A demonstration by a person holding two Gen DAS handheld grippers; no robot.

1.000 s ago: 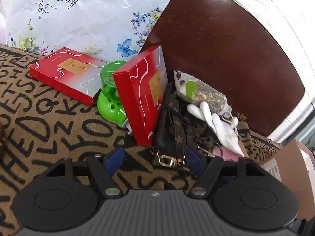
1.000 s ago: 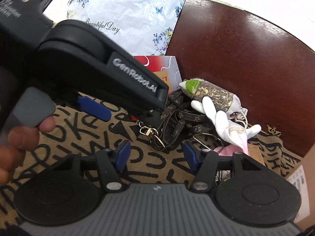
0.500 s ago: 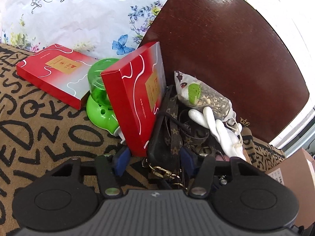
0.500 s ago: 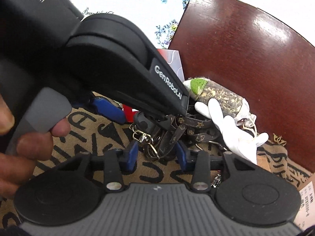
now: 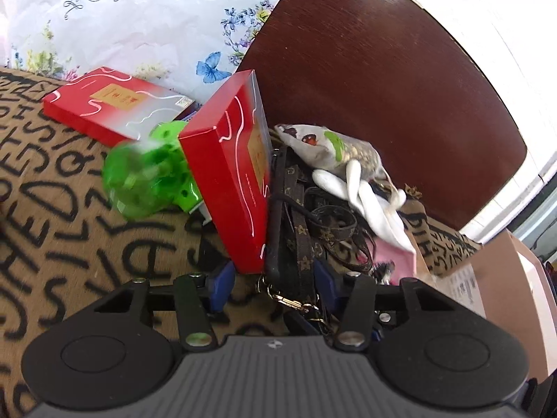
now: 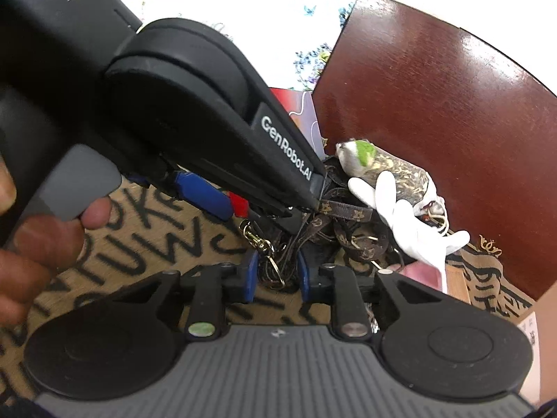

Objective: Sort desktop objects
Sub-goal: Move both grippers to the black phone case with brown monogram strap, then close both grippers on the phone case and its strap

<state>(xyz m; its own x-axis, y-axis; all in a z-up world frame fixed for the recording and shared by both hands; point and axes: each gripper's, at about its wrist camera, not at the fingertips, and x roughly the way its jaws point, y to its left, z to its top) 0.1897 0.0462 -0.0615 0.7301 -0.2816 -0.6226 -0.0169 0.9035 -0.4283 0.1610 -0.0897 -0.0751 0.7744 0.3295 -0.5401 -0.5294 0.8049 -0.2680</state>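
Straddling brown monogrammed leather strap (image 6: 348,209) with gold clasp on letter-print table (image 6: 146,244): right gripper (image 6: 276,271), part-closed, strap running forward between blades; left gripper (image 5: 271,278) spread wide, equally near.

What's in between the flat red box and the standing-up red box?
A see-through green plastic toy sits between the flat red box and the standing red box. It looks blurry. The left wrist view shows this.
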